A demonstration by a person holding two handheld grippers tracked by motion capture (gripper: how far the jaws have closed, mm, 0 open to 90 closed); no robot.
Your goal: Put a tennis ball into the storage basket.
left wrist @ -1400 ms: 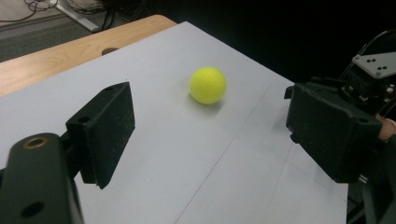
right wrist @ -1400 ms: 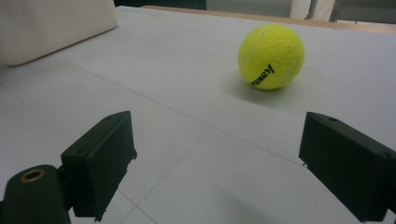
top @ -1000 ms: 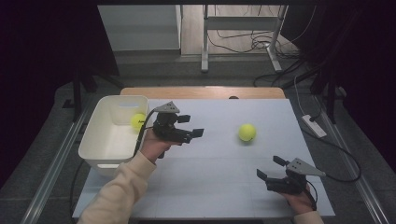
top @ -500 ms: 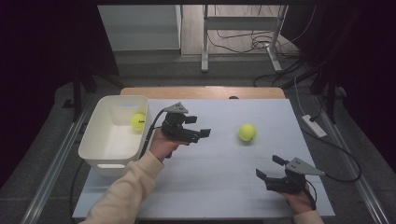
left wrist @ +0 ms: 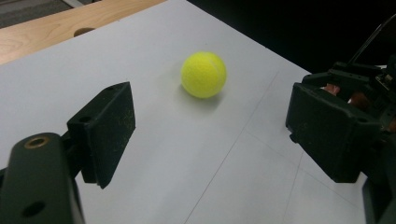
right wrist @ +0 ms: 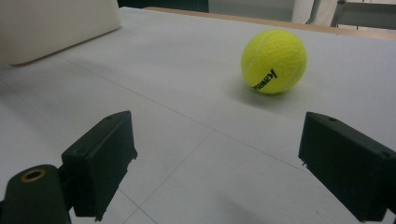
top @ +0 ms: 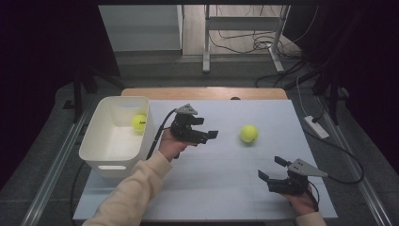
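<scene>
Left gripper (top: pixel 209 135) now off bin (top: pixel 94 141), nearer ball (top: pixel 249 133), jaws apart, empty; right gripper (top: pixel 272 168) parked, released. Grab next.

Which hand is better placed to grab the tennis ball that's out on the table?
Left, probably. The left gripper is open, level with the loose tennis ball and pointing at it. The right gripper, also open, sits nearer the table's front edge.

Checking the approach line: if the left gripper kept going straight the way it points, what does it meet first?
Most likely the tennis ball on the white table. The left gripper, jaws open and empty, points toward it with bare surface between. Exact height alignment is hard to judge.
</scene>
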